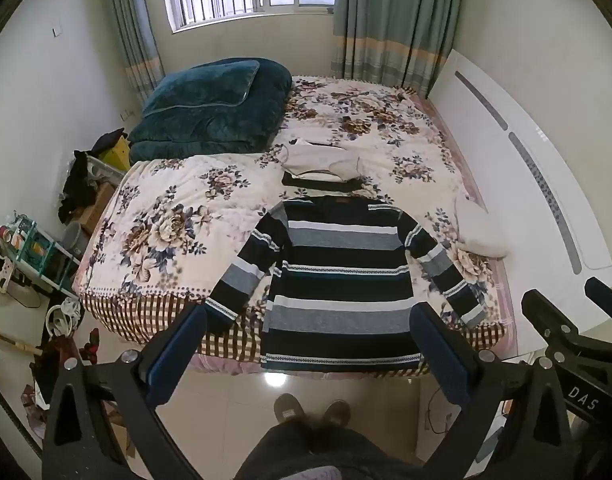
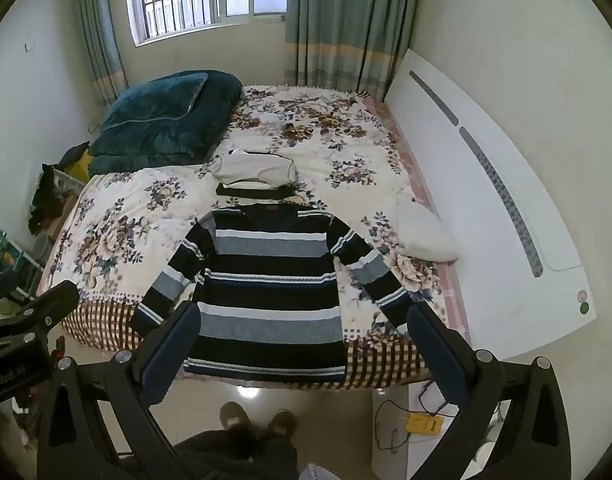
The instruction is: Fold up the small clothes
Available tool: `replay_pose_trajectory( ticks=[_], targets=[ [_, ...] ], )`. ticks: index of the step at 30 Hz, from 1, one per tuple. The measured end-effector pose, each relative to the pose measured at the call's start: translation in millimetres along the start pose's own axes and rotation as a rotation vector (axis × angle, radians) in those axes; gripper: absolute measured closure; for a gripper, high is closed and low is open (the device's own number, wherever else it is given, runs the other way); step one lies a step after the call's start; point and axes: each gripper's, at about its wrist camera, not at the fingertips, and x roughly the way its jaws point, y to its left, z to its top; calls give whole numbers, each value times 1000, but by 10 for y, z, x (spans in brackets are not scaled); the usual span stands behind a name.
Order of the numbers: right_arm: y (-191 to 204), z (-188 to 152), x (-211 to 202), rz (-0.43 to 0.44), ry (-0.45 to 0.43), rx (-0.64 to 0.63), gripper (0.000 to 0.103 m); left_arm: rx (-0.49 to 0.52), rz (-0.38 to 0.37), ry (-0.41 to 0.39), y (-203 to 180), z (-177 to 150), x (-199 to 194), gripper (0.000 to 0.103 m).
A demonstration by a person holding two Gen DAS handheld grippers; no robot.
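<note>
A small striped sweater (image 1: 339, 276), navy, grey and white, lies flat on the bed with both sleeves spread out and its hem at the bed's near edge; it also shows in the right wrist view (image 2: 270, 292). My left gripper (image 1: 307, 316) is open and empty, held above the floor in front of the hem. My right gripper (image 2: 304, 316) is open and empty, also held back from the bed, with its jaws framing the sweater's lower half. Behind the collar lie a white garment (image 1: 321, 162) and a folded black one (image 1: 321, 182).
The bed has a floral cover (image 1: 166, 220) with a checked edge. A folded teal quilt (image 1: 210, 116) sits at the far left, a white cushion (image 1: 479, 228) at the right by the white headboard (image 1: 545, 184). Clutter stands left on the floor (image 1: 38, 264). My feet (image 1: 311, 406) stand on tile.
</note>
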Motion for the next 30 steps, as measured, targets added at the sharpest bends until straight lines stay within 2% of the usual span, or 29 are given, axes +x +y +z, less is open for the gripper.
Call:
replay_pose_trajectory(
  ticks=[30],
  targets=[
    [6,-43,-147,-15,-13,-10,0,-5,-11,-8,-100,45,-31,0]
  ],
)
